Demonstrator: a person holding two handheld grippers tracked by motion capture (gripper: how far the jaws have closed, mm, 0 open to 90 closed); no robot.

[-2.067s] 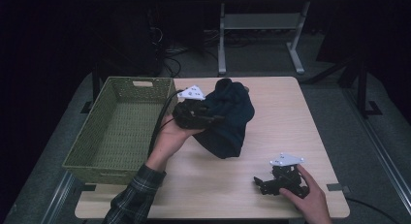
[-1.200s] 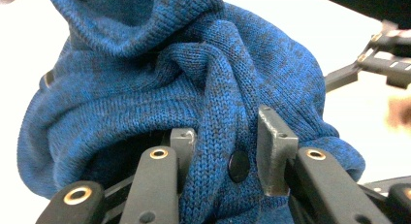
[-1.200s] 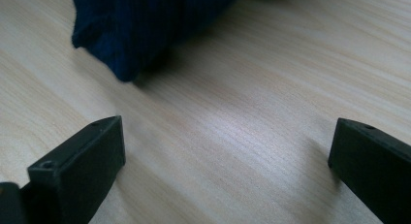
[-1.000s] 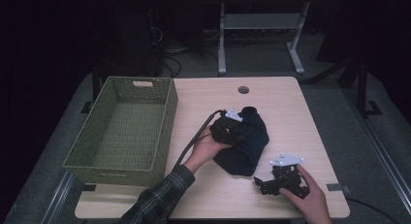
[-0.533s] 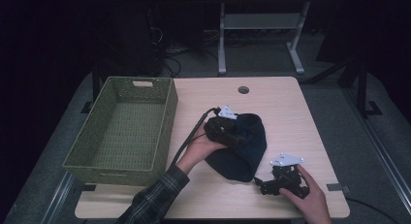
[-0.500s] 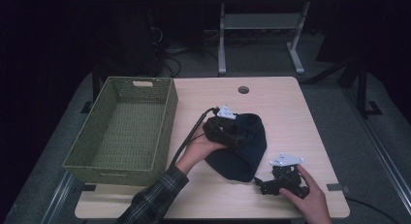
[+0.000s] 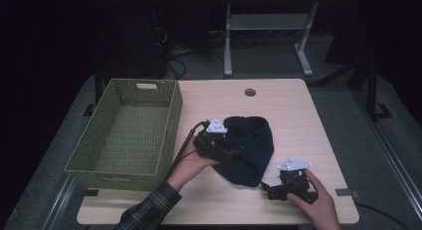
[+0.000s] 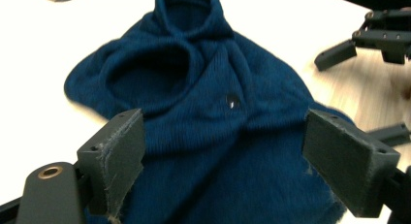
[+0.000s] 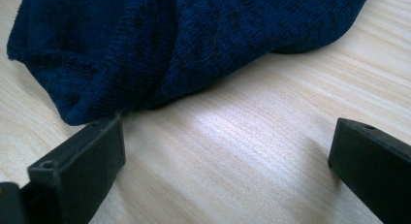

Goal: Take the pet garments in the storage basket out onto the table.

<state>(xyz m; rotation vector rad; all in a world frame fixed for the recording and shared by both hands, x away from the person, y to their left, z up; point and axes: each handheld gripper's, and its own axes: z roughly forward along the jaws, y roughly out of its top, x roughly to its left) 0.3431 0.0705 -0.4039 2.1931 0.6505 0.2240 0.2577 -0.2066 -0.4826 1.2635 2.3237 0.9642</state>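
Evidently the green basket (image 7: 124, 135) stands empty at table left; the blue knit garment (image 7: 246, 148) has been dragged toward the near edge. Left gripper (image 8: 223, 156), released, gapes over it; right gripper (image 9: 223, 161) waits open beside its hem.

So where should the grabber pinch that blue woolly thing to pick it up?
Probably the raised fold in the middle of the blue knit garment, coming straight down from above with the left gripper. It lies flat on the table, so the bunched ridge gives the open jaws something to close on.
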